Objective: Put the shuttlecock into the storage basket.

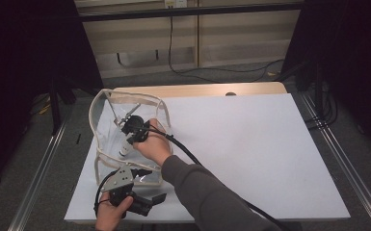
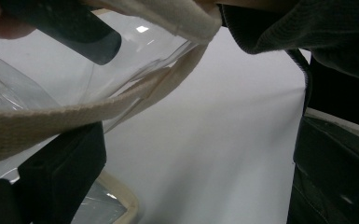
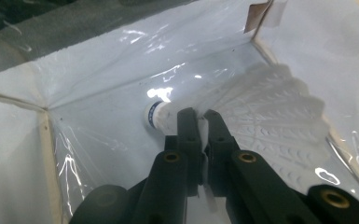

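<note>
Right gripper: your right gripper (image 3: pixel 199 122) reaches down inside the clear plastic bag with cream fabric trim (image 1: pixel 99 103), its two black jaws pinched nearly together on the feathers of a white feathered shuttlecock (image 3: pixel 261 109).
Shuttlecock: in the right gripper view it lies on its side on the bag's transparent floor, the white cork tip with a blue band (image 3: pixel 155 115) pointing away from the jaws and the feather skirt fanning out to the right; in the high view it shows as a small white shape (image 1: pixel 125 148) just beside your right hand (image 1: pixel 153 147).
Left gripper: your left gripper (image 1: pixel 157 198) sits at the near edge of the white table top (image 1: pixel 250 144), beside the bag's near corner. In the left gripper view a cream strap of the bag (image 2: pixel 51 119) runs across one black jaw, and the jaws look spread wide apart, though that view is too close and dim to tell whether the strap is actually clamped.
Bag: it stands open on the left part of the table, mouth upward, its cream rim arching above your right hand.
Sleeve: your grey sleeve (image 1: pixel 207 192) crosses from the bottom edge towards the bag.
</note>
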### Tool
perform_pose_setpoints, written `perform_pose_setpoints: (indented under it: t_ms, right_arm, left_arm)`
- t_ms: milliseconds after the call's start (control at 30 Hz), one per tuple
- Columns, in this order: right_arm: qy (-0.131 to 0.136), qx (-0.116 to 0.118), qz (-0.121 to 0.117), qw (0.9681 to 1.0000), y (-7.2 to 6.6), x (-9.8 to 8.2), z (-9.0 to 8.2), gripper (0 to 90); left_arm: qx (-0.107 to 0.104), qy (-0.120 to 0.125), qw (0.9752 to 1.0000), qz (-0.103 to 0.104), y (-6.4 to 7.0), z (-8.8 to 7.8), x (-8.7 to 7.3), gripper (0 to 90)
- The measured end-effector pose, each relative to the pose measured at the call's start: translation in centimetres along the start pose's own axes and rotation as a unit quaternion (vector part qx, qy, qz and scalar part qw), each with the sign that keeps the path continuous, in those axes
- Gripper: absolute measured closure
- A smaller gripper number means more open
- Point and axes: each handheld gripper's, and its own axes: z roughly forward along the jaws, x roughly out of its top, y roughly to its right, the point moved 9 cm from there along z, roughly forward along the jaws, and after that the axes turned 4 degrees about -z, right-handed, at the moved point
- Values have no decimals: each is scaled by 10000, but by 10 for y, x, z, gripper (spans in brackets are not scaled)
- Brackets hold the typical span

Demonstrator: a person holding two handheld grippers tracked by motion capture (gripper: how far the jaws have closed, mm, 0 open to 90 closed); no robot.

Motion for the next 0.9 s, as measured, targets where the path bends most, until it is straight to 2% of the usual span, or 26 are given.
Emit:
perform_pose_setpoints:
  t_ms: [100, 333, 567, 633, 700, 800, 900]
  right_arm:
    - [-90, 58, -31, 9999, -1, -2, 3, 846]
    - [-115, 13, -17, 9999, 0, -3, 3, 714]
    - [-71, -247, 225, 9994, 8, -3, 2, 369]
    - [-87, -283, 267, 9992, 9, -3, 1, 325]
    - [-128, -411, 329, 9985, 12, -4, 0, 243]
    - [-132, -497, 395, 9979, 16, -4, -2, 204]
    - [-103, -496, 397, 9979, 16, -3, -5, 208]
  left_arm:
    - [-4, 3, 10000, 0, 0, 0, 0, 28]
    - [2, -7, 10000, 12, 0, 0, 0, 27]
    - [7, 3, 10000, 18, 0, 0, 0, 27]
    - [3, 14, 10000, 7, 0, 0, 0, 27]
    - [5, 22, 10000, -1, 0, 0, 1, 27]
    - [25, -12, 10000, 37, 0, 0, 0, 27]
    - [19, -13, 10000, 35, 0, 0, 0, 26]
